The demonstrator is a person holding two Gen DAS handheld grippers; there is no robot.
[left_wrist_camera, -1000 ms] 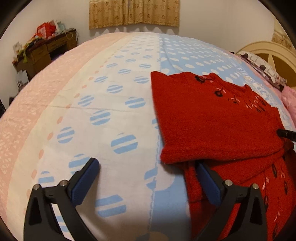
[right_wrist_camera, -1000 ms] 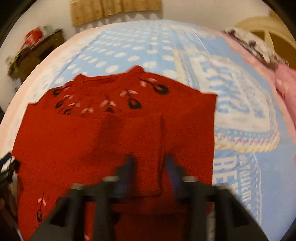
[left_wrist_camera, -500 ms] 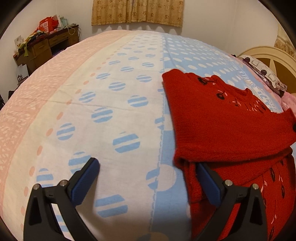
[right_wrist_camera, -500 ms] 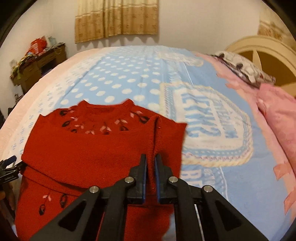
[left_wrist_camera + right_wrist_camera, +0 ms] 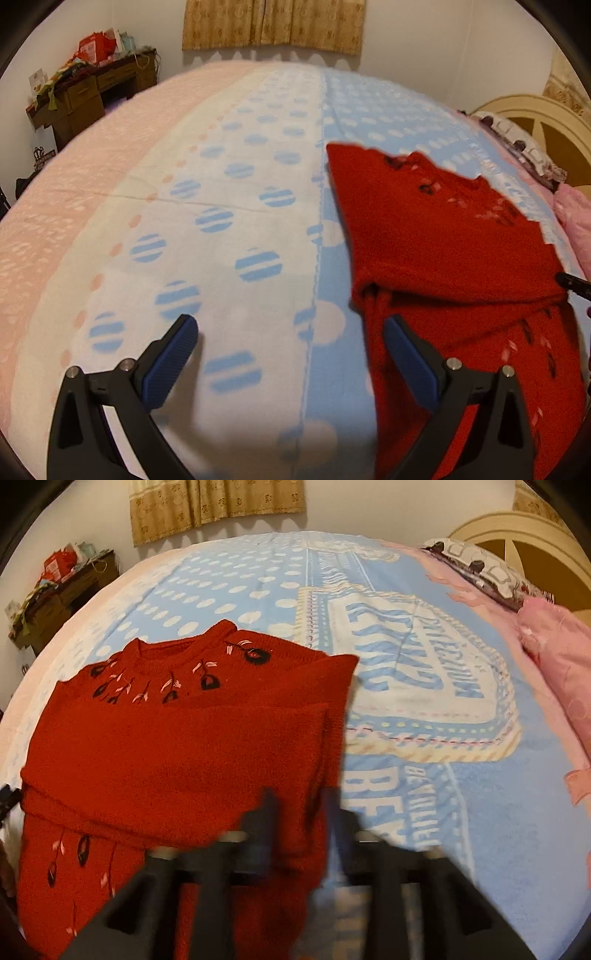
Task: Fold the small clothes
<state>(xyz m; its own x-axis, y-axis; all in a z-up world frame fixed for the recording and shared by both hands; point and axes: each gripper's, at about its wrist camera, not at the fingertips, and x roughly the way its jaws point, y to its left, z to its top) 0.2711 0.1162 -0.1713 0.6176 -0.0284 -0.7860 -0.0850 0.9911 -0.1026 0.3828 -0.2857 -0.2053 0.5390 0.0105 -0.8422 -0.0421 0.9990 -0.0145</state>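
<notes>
Here the red sweater point(image 5: 177, 753) lies on the bed cover point(image 5: 229, 229), its sleeves folded across the chest. The left gripper point(image 5: 291, 350) hovers with jaws wide apart and empty, the sweater at its three o'clock. The right gripper point(image 5: 299, 812), blurred, is opening its jaws over the sweater's right edge, clamping nothing.

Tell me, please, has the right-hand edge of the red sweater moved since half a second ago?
Yes. The red sweater's right edge, then pinched upright, now lies flat, nearer the blanket's lettered panel, as the right gripper opens.
</notes>
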